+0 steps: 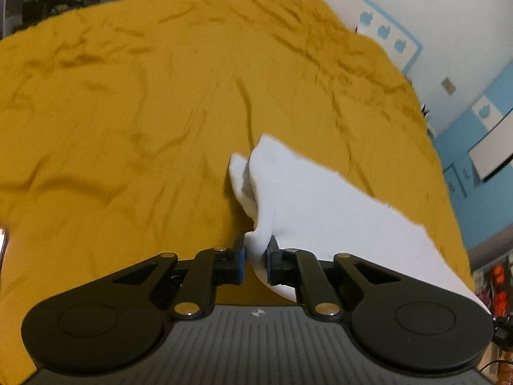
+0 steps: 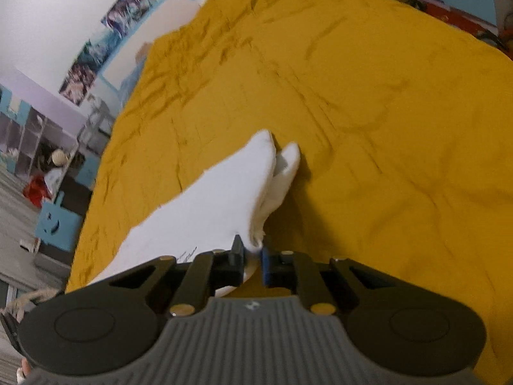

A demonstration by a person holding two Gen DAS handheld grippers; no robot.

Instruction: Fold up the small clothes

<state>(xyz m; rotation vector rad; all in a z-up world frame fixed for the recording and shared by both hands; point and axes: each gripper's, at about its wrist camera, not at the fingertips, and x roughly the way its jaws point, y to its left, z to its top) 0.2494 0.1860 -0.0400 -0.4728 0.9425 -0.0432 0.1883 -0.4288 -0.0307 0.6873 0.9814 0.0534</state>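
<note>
A small white garment hangs stretched between the two grippers above a mustard-yellow bedspread. In the left wrist view my left gripper is shut on one bunched corner of it, and the cloth runs off to the right. In the right wrist view my right gripper is shut on another corner of the white garment, which spreads to the left. A folded flap dangles beyond each grip, with its far tip touching or close to the bedspread.
The wrinkled bedspread fills most of both views. A blue and white wall borders the bed on one side. Shelving, a blue box and clutter on the floor lie beyond the bed's other edge.
</note>
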